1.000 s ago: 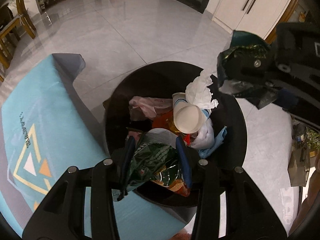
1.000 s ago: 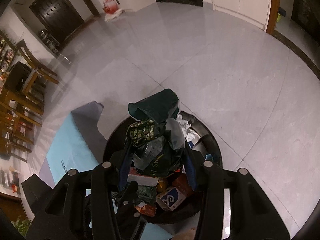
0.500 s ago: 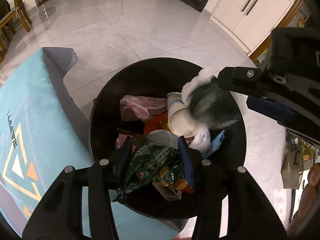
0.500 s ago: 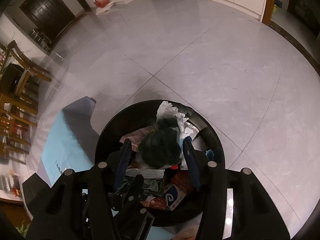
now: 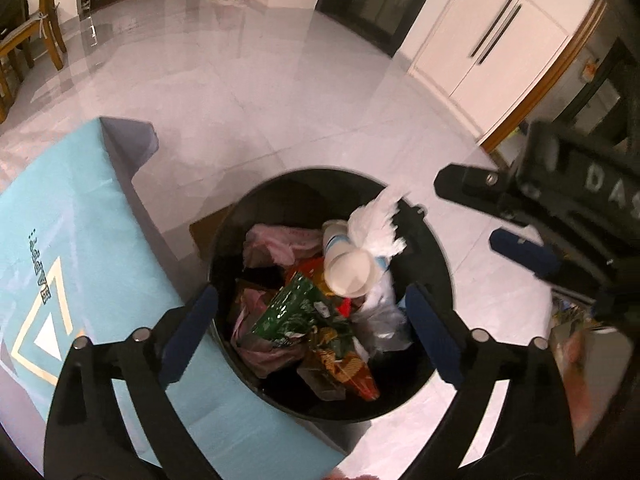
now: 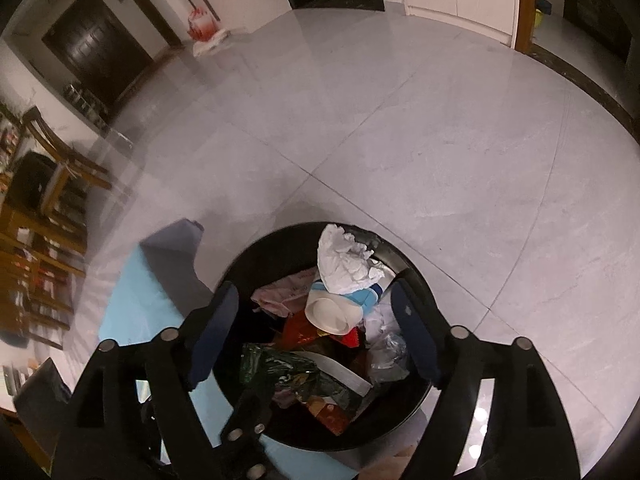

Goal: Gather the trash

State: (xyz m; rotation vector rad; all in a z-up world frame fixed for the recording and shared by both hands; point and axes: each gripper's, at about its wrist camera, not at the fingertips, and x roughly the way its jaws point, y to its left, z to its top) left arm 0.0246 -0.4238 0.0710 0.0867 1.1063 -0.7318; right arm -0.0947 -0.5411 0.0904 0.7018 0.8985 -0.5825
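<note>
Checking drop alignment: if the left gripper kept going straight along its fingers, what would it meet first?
Probably the green snack wrapper on top of the trash in the black bin; the open left gripper has nothing between its fingers. Depth is unclear.

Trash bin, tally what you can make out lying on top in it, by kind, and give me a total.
In the black trash bin, as far as shows:
Green snack wrappers: 1
White paper cups: 1
Crumpled white tissues: 1
Pink plastic bags: 1
Clear plastic bags: 1
Total: 5; more red and orange packaging lies half buried, too jumbled to count.
</note>
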